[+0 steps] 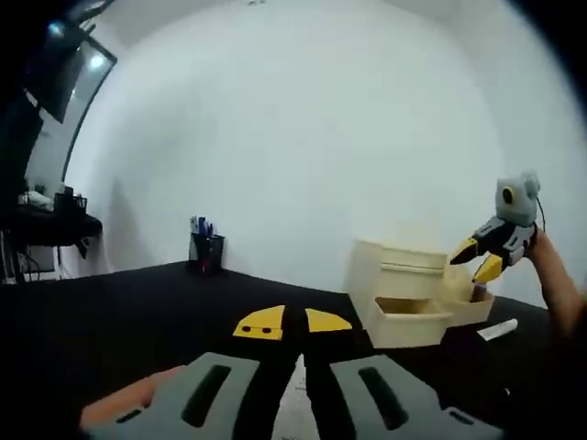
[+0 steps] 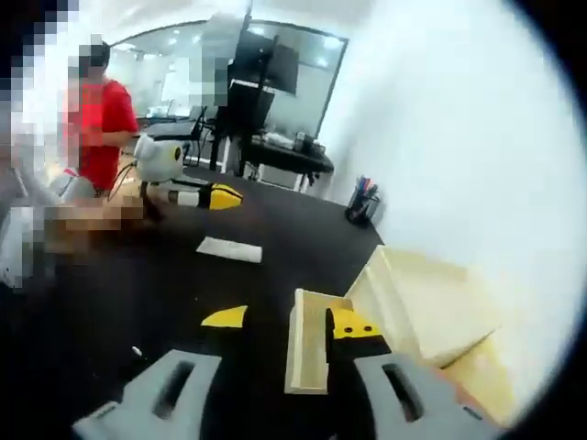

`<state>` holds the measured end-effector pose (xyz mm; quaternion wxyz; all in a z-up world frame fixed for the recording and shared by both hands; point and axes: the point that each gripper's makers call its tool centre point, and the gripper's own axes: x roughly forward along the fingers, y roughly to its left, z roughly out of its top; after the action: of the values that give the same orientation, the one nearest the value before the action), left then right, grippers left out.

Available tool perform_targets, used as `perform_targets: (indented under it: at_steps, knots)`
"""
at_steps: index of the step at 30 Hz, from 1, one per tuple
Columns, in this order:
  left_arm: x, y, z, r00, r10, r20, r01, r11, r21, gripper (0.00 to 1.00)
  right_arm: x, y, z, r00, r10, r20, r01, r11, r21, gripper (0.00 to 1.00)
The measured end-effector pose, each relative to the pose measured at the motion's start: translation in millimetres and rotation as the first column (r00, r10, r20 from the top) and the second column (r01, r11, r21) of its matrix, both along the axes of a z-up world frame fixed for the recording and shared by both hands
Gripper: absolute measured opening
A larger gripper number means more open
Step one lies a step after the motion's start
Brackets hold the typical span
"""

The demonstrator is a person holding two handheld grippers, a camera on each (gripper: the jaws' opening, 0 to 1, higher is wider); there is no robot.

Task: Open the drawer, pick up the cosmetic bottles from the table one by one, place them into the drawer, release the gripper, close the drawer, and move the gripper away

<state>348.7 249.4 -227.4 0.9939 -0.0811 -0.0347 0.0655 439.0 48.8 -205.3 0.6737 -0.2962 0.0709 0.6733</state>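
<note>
Left gripper view: left gripper [image 1: 292, 323] nearest, grey jaw bodies low in view, yellow tips almost together with a thin dark gap, nothing between them. It hovers over the black table [image 1: 110, 312], well apart from the cream drawer unit [image 1: 404, 289], which stands ahead and to its right. One drawer [image 1: 413, 316] is pulled out toward the camera. The right gripper [image 1: 484, 258] hangs at the far side of the unit, yellow tips spread, pointing down at the open tray there; a small dark-and-orange item sits just under the tips, too small to identify. A white tube-like bottle [image 1: 496, 330] lies on the table just right of the unit. Pen holder [image 1: 206, 249] at the far table edge, near the wall.

Right gripper view: right gripper [image 2: 293, 321] jaws apart, one yellow tip over the black table, the other inside the open drawer [image 2: 307, 344]. Nothing is seen held between them. The left gripper [image 2: 215, 195] shows farther back, beyond a flat white item [image 2: 229, 248] lying on the table. Person in a red top [image 2: 101, 128] stands at the far left
</note>
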Motion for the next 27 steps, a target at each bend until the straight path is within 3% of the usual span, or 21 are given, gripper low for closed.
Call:
perform_targets:
  at_steps: [4, 8, 13, 19, 25, 27]
  knots:
    - [3.3, -6, -2.5, 1.000, 0.003, -0.013, -0.002, 0.999, 0.054, 0.21, 12, -3, -4.6, 0.999, -0.030, 0.030, 0.031, 0.999, -0.024, 0.24]
    - [4.1, -9, -6.2, 1.000, -0.001, -0.025, 0.003, 0.997, 0.074, 0.23, 17, -6, -11.2, 0.997, -0.065, -0.035, 0.064, 0.997, -0.046, 0.16]
    - [7.3, -11, -13.3, 0.999, -0.009, -0.044, 0.012, 0.998, 0.057, 0.26, 22, -9, -25.9, 0.998, -0.056, 0.024, 0.058, 0.992, -0.108, 0.16]
    - [10.5, -16, -15.6, 0.999, -0.014, -0.051, 0.018, 0.997, 0.070, 0.28, 22, -3, -48.3, 0.999, -0.034, 0.036, 0.040, 0.982, -0.185, 0.16]
    - [13.5, -11, -16.3, 0.998, -0.012, -0.058, 0.016, 0.997, 0.073, 0.28, 27, 4, -65.9, 0.997, -0.049, 0.061, 0.063, 0.967, -0.247, 0.16]
    - [13.8, -10, -16.3, 0.998, -0.010, -0.057, 0.014, 0.997, 0.072, 0.28, 37, 0, -71.2, 0.992, -0.092, 0.090, 0.114, 0.953, -0.280, 0.15]
